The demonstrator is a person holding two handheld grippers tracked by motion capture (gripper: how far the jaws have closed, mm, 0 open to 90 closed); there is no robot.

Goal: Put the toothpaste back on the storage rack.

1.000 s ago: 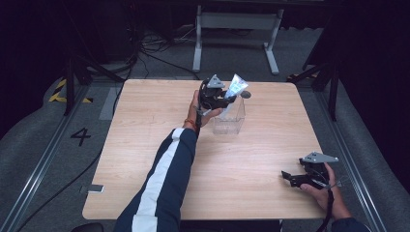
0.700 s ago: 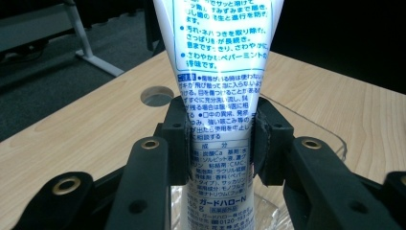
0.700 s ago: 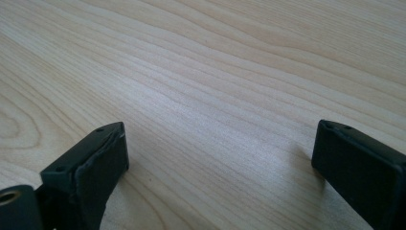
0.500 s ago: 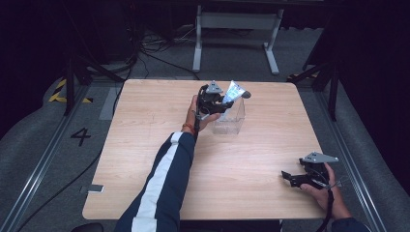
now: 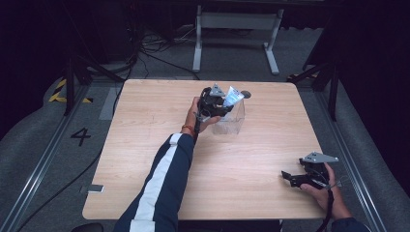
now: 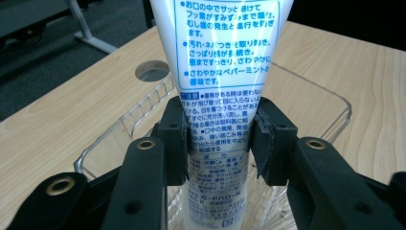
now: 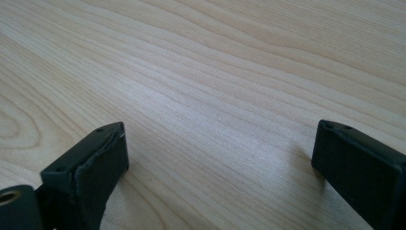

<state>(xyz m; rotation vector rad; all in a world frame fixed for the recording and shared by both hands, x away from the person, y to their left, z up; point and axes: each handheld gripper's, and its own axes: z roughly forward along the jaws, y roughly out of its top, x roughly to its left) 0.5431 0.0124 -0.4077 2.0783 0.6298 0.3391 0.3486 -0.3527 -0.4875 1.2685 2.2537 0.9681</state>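
High view: left gripper (image 5: 218,102) out over the far middle of the table (image 5: 145,145), holding a white toothpaste tube (image 5: 234,96) tilted above a clear plastic bin (image 5: 231,122). Likely lined up to go in. Right gripper (image 5: 302,177) parked at the near right edge, well apart, out of the way

Left gripper view: pads (image 6: 174,139) clamped on the tube (image 6: 222,62) partway along its printed body, one each side, tube pinched narrow there. Lower end hangs inside the bin's rim (image 6: 306,84); grip kept clear of that end so it can drop. Round hole in the tabletop (image 6: 152,71) just beyond

Right gripper view: jaws wide apart over bare wood (image 7: 215,86), nothing between them; idle
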